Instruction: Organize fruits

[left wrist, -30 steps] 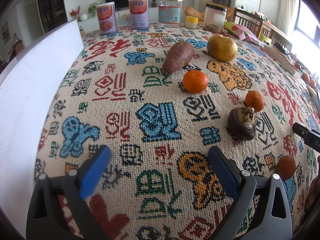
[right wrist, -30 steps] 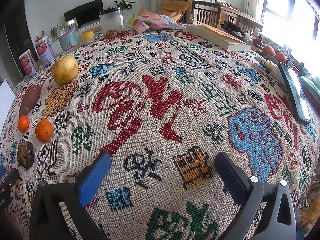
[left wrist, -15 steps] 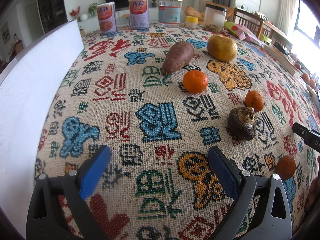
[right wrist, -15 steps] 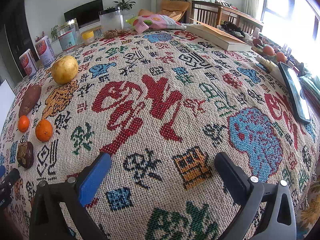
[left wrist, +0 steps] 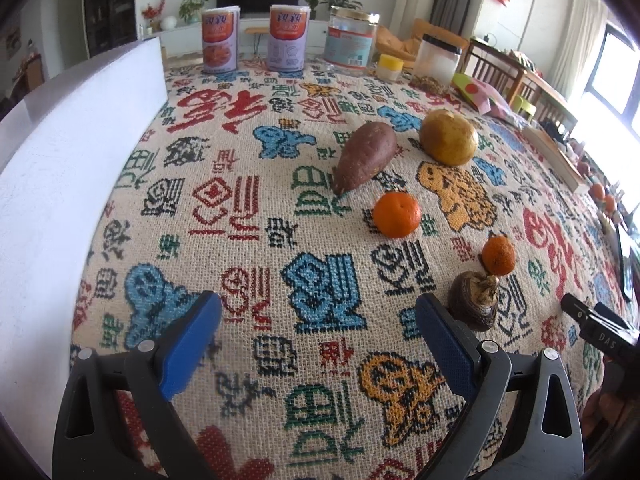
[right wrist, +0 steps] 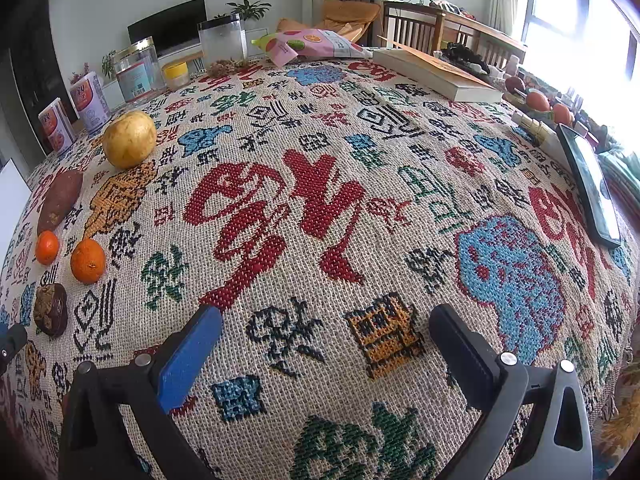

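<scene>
On the patterned tablecloth lie a sweet potato (left wrist: 366, 156), a yellow pear (left wrist: 449, 137), a larger orange (left wrist: 397, 214), a smaller orange (left wrist: 498, 255) and a dark brown round fruit (left wrist: 475, 301). My left gripper (left wrist: 318, 336) is open and empty, just left of the brown fruit. My right gripper (right wrist: 326, 344) is open and empty over bare cloth. In the right wrist view the same items sit far left: the pear (right wrist: 129, 139), sweet potato (right wrist: 60, 201), oranges (right wrist: 88, 261) and brown fruit (right wrist: 51, 309).
A white board (left wrist: 72, 184) stands along the left. Two cans (left wrist: 219, 40), jars (left wrist: 351, 42) and a snack bag (right wrist: 312, 45) line the far edge. A book (right wrist: 436, 74) and a tablet (right wrist: 588, 184) lie at the right.
The left gripper has dropped slightly and shifted toward the fruits, which look lower and closer; the orange at the bottom right has left view. The right gripper has not moved.
</scene>
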The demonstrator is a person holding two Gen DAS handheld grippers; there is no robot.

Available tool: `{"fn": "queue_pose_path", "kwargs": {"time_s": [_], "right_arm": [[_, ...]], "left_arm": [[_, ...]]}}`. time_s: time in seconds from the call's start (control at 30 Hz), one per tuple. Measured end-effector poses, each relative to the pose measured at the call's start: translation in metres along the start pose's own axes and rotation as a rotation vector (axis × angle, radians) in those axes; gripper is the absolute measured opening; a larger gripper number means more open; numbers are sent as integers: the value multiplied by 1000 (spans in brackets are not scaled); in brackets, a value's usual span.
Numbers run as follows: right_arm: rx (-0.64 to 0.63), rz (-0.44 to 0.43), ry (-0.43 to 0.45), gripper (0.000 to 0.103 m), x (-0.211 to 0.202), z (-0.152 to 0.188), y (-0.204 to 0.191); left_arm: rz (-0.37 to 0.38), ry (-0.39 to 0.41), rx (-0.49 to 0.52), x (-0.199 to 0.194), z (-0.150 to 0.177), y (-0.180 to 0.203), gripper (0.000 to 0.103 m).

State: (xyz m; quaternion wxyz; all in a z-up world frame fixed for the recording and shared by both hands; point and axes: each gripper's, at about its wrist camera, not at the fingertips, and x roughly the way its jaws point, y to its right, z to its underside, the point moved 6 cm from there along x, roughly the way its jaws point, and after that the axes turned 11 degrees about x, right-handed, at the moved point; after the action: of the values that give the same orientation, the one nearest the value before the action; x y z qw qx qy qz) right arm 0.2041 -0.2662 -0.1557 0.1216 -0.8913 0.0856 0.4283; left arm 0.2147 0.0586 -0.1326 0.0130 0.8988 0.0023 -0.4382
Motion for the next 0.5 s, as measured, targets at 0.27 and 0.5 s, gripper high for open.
{"fn": "queue_pose_path", "kwargs": {"time_s": [0.27, 0.5], "right_arm": [[0, 1, 0, 103, 0, 0, 0], [0, 2, 0, 103, 0, 0, 0]], "left_arm": [[107, -88, 100, 64, -97, 16, 97], [49, -129, 212, 94, -98, 27, 40]]}}
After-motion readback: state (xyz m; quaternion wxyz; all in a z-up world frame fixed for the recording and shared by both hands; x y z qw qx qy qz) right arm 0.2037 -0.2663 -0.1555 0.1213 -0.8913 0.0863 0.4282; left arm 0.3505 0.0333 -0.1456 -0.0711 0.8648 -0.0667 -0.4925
